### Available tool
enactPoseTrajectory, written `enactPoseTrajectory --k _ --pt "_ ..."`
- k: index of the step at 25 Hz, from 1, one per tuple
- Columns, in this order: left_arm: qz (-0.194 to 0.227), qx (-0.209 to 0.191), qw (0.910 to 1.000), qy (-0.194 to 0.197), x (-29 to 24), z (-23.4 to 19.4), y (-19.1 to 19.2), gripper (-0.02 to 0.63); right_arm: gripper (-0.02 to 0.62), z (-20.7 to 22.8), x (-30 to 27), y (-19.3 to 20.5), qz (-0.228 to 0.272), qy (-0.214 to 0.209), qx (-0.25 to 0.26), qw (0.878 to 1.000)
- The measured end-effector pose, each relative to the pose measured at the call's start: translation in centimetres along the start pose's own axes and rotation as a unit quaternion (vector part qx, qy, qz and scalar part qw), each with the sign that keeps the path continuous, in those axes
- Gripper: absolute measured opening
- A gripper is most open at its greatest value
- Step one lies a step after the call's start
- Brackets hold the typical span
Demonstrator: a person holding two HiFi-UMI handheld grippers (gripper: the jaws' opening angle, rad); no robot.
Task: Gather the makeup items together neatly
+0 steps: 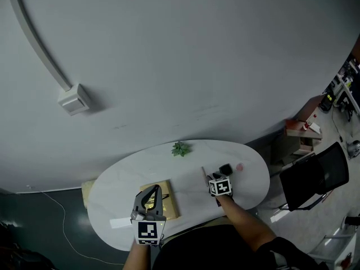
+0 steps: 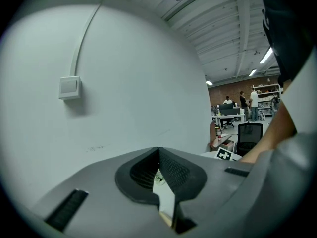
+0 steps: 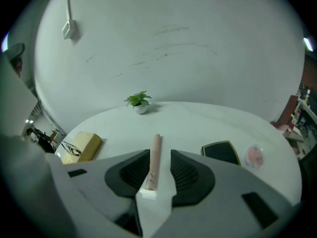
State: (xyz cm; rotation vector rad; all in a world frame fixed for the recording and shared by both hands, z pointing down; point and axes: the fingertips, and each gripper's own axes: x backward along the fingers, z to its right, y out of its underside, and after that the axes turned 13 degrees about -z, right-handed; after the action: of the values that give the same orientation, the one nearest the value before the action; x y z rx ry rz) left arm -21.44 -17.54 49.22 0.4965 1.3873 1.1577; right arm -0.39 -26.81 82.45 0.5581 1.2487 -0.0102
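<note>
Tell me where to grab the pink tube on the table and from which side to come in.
Grip the pink tube around its middle, across its thin width, coming down from above. It lies flat on the table, lengthwise between the open jaws of the right gripper, so they likely need only lower and close.

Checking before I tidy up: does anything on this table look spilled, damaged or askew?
Nothing looks spilled or broken. The pink tube lies apart from the black compact and the round pink pan, so the makeup is scattered rather than lined up.
</note>
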Motion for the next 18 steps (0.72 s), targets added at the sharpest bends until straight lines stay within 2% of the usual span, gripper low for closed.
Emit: enactPoseTrajectory --k 3,5,8,11,15,18 --pt "0.013 0.011 0.9998 -0.011 0.4 -0.4 -0.2 0.021 0.140 -0.3 2.3 -1.4 0.029 0.008 0.044 0.999" --pt "0.014 0.009 0.9998 -0.011 0.8 -0.4 -0.3 0.021 0.106 -0.6 4.2 -2.0 0.056 0.008 0.066 0.996" --pt "0.016 0.008 0.9998 -0.005 1.2 -0.3 -0.1 0.021 0.069 -2.4 5.7 -2.2 0.087 -0.017 0.092 0.992" --pt "0.017 0.009 0.9998 -0.003 1.6 0.0 0.2 0.021 0.063 -4.0 3.6 -0.9 0.061 -0.033 0.110 0.992" --pt "0.033 0.014 0.9993 -0.007 2.7 0.1 -0.4 0.021 0.064 -5.5 -0.6 0.2 0.015 -0.028 0.140 0.990" --pt "0.019 0.004 0.9998 -0.011 3.3 -0.2 0.3 0.021 0.081 -6.3 -2.9 -0.1 0.000 -0.017 0.158 0.987"
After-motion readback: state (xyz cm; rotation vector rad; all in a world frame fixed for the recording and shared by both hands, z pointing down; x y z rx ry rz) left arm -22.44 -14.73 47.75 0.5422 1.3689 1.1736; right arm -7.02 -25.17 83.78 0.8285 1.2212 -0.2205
